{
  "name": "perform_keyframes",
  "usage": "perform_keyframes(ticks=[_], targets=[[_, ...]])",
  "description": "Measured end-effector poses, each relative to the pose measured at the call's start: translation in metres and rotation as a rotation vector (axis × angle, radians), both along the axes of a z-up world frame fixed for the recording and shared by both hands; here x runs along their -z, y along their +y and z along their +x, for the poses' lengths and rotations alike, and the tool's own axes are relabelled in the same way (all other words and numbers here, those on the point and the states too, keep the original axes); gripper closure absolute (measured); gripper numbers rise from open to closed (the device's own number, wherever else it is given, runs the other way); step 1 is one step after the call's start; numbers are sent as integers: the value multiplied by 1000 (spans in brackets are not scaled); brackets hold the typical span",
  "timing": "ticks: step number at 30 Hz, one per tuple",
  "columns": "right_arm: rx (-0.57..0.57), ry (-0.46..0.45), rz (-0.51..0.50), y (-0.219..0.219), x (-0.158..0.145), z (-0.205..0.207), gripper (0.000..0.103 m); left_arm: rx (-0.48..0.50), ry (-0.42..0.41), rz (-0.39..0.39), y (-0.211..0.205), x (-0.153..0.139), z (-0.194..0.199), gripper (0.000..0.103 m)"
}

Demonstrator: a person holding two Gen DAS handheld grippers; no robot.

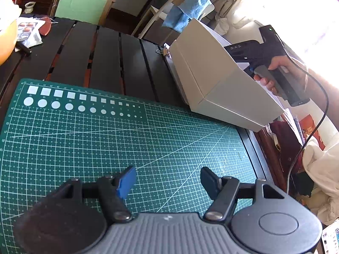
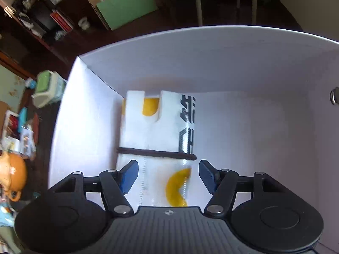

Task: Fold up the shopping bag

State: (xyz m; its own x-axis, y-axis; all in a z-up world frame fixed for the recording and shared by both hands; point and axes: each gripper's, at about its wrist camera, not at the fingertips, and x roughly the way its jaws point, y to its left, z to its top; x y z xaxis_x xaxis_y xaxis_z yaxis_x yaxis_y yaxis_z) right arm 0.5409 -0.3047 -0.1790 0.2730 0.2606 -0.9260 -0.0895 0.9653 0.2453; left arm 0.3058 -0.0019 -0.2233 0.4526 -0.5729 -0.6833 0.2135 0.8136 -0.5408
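while the right gripper (image 2: 168,175) is pointing steeply down into a white box (image 2: 211,63), its jaws are standing apart with the folded shopping bag (image 2: 157,139) lying between and below them, and the blue pads are not pressing on it. the bag is lying flat on the box floor against the left wall, bound across its middle by a dark band (image 2: 156,154). bold black characters are running along the bag's right edge, cropped by the fold and not readable; yellow shapes are showing near its top and bottom, and the lower end is disappearing behind the gripper body. a small round metal piece (image 2: 334,98) is sitting on the box's right wall, too blurred to make out.

the left gripper (image 1: 168,182) is hovering over a green cutting mat (image 1: 106,137) on the dark slatted surface (image 1: 106,53), its jaws wide open and holding nothing. the mat is carrying a white grid, rows of white squares and circles, and tiny edge numbers too small to read. from this view the box is tilting at the mat's far right corner, with a binder clip (image 1: 164,50) just beside it. a hand (image 1: 273,74) is gripping the other tool's handle above the box, where pale letters reading "das" are showing before the rest is getting cut off. strong window glare is washing out the upper right.
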Motion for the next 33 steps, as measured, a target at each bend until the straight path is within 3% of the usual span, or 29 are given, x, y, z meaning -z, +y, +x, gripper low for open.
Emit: perform_keyframes(ticks=[7,14,16,20,23,25,28,33], targets=[[-71,-19,-28,16,-4,-2,40,3,-3,2,-1,-1,0,36],[-58,-82,-118,-3,-44,-19,38,22,17,2,-7,-4,0,35],[-56,-127,-130,-6,-67,-33,36,30,6,15,-10,-8,-3,35],[8,-248,-121,-8,-124,-81,19,38,-14,91,-18,-19,-13,35],[38,-287,-162,3,-153,-123,17,16,-9,140,-21,-29,-24,35],[51,-314,-172,17,-160,-149,17,7,-51,203,-23,-40,-39,35],[89,-338,-209,38,-154,-190,17,-3,-31,243,-22,-45,-51,35],[139,-303,-293,79,-101,-247,17,-71,-2,270,-7,-53,-73,35]])
